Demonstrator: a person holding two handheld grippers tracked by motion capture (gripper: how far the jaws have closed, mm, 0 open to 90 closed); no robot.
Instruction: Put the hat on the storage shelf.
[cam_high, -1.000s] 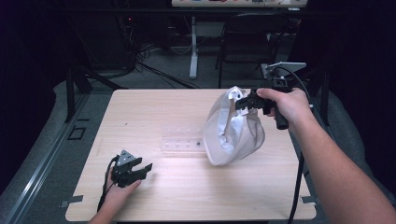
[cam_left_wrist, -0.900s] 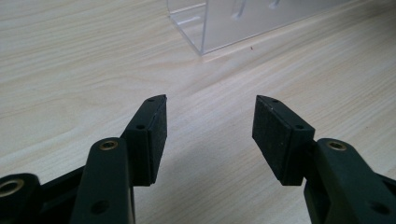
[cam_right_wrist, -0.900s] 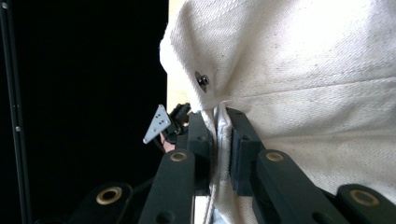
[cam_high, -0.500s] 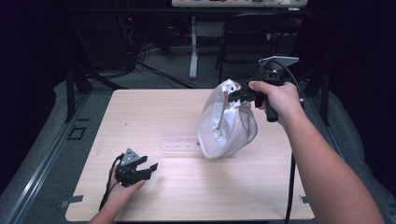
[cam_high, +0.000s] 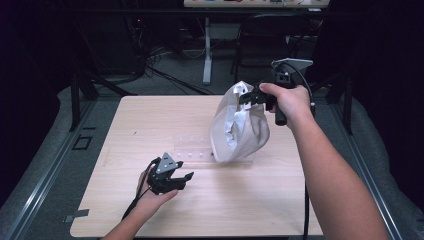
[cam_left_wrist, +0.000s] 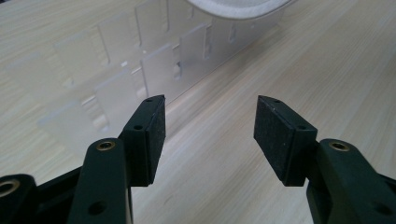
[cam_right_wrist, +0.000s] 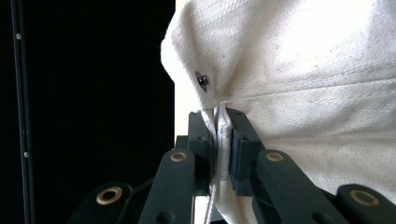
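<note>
One crumpled white canvas bag (cam_high: 239, 125) hangs pinched in the right tool (cam_high: 248, 97); left tool (cam_high: 176, 178) spread.

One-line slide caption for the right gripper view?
Right gripper clamped shut on a fold of the white cloth bag, beside its metal snap.

Left hand-held gripper (cam_high: 176, 176) gapes low; right hand-held gripper (cam_high: 246, 96), raised, seems clamped.
</note>
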